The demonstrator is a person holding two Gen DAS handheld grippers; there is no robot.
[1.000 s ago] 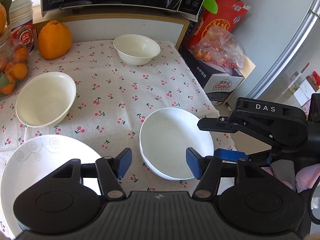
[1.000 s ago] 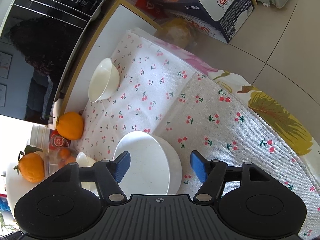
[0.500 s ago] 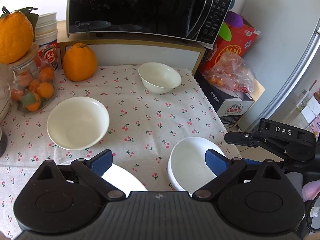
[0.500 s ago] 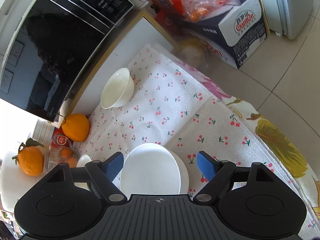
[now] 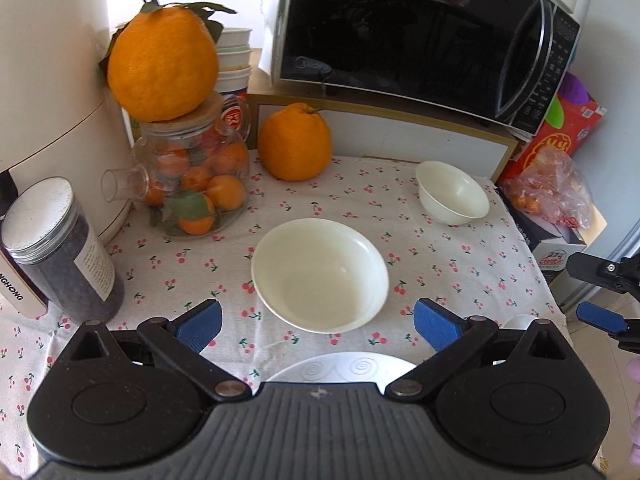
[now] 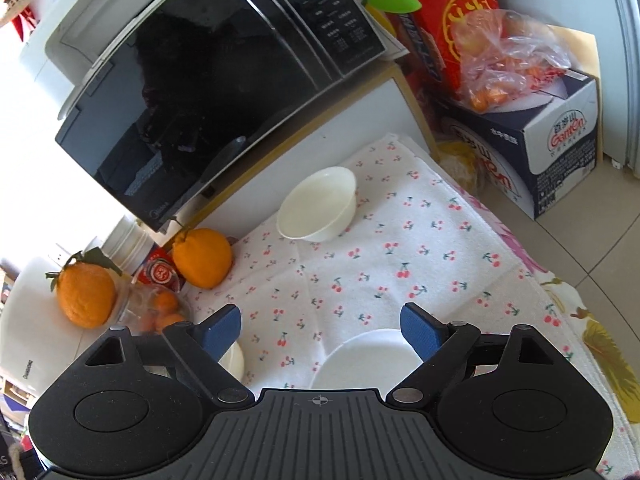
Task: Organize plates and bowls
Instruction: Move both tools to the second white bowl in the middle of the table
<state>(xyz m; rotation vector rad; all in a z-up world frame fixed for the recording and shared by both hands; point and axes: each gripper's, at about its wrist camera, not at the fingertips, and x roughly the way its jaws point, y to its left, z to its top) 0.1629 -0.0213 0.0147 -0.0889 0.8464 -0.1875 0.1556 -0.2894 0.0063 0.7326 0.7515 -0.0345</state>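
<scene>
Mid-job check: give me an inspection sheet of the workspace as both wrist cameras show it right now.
Surface: cherry-print tablecloth, flat, hanging over the table's edge.
Job's things: wide bowl in the middle; small bowl near the back corner; swirl-pattern plate at the near edge; white bowl by the right tool.
Clutter: glass teapot of small oranges with a large orange on its lid; second orange; dark jar; stacked cups.
Grippers: left tool open, empty, jaws just opening; right tool likewise.
Cables: nothing seen.
Surroundings: microwave; cardboard box; bagged fruit.
</scene>
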